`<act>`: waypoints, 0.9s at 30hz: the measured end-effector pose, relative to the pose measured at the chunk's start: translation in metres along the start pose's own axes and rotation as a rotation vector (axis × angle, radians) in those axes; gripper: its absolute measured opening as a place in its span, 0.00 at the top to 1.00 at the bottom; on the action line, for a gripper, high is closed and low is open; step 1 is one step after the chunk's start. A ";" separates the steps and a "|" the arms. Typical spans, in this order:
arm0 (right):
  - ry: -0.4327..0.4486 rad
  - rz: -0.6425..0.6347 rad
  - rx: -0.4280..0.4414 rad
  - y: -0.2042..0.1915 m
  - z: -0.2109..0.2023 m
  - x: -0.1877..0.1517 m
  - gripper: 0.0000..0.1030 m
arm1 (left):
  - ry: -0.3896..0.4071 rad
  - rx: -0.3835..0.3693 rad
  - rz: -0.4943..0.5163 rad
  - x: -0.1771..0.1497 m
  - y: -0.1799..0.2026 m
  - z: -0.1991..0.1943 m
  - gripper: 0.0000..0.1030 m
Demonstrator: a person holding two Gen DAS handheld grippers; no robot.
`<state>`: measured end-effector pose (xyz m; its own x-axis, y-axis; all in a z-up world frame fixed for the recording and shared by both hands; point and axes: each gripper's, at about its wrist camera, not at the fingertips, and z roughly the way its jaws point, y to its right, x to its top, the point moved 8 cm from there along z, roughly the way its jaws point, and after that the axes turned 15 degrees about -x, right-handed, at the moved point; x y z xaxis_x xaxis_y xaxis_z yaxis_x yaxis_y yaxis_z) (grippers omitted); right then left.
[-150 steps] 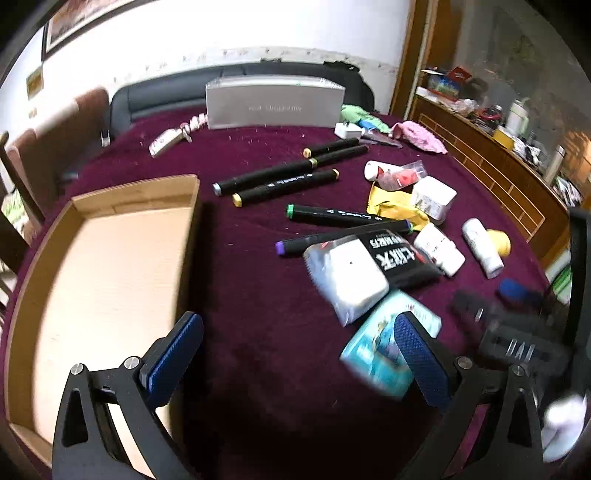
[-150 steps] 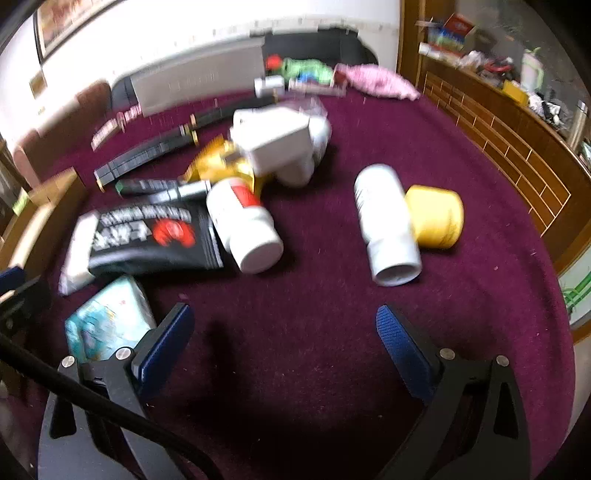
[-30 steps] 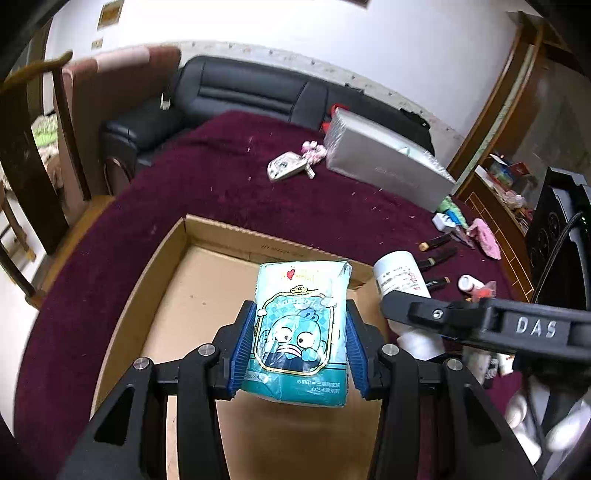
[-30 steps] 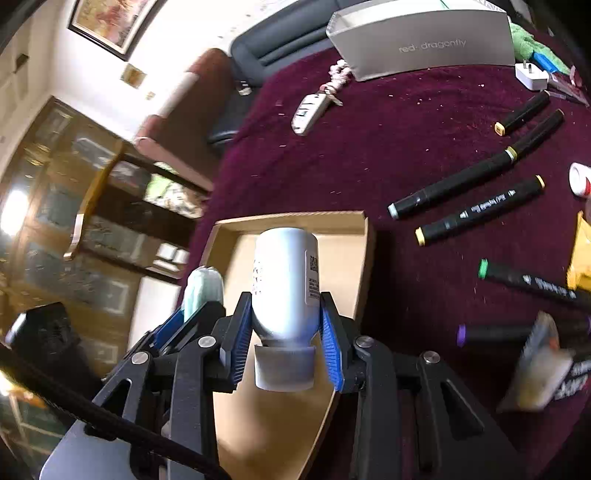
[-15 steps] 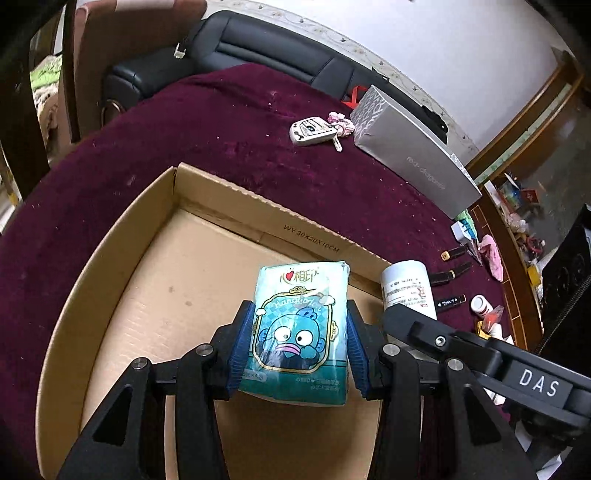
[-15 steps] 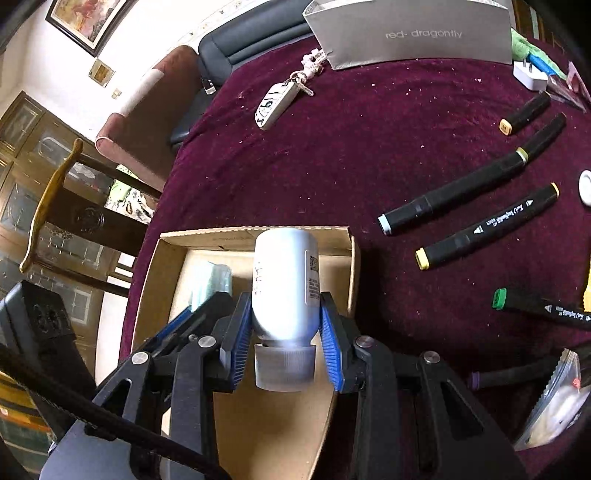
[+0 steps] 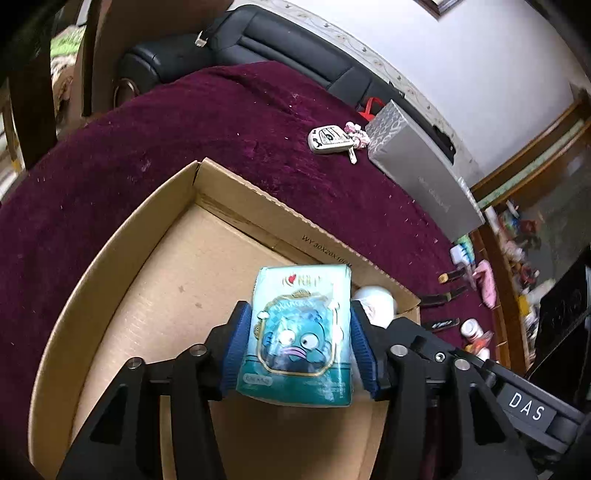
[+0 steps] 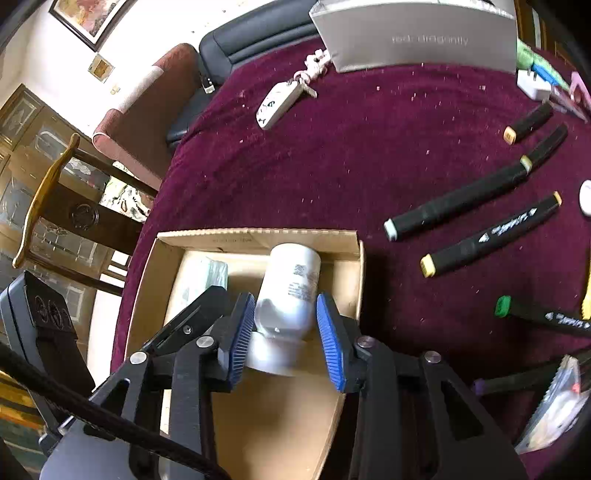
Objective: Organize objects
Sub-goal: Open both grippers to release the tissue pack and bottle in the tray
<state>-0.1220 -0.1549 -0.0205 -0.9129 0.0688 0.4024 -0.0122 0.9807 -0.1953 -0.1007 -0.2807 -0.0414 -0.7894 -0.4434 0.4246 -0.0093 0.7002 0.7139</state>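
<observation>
"DAS" on the right gripper (image 7: 526,406), "red dragonfly" – grey box (image 8: 417,33), "WY 30X20X10" – cardboard box (image 7: 325,251)

Black sofa (image 7: 280,48) and framed picture (image 8: 88,18) behind.

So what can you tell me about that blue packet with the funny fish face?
The soft teal plastic packet with a cartoon fish face looks like a squashy tissue pack with a shiny wrapper. The left hand-held gripper squeezes its sides between blue pads, holding it upright over the brown cardboard box, beside a white plastic bottle.
</observation>
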 end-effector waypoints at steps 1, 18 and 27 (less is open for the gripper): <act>0.012 0.005 -0.006 0.001 -0.003 0.002 0.64 | 0.008 -0.026 -0.022 0.001 0.000 -0.001 0.44; 0.249 0.079 -0.023 0.114 -0.124 -0.015 0.53 | 0.064 -0.184 0.109 -0.015 0.090 -0.069 0.36; 0.202 0.236 -0.013 0.221 -0.119 -0.057 0.52 | -0.112 -0.295 0.164 -0.113 0.150 -0.038 0.36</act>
<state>-0.0238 0.0793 0.0201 -0.7905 0.3281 0.5172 0.1967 0.9357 -0.2930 0.0104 -0.1469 0.0390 -0.8282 -0.2632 0.4948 0.2878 0.5579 0.7784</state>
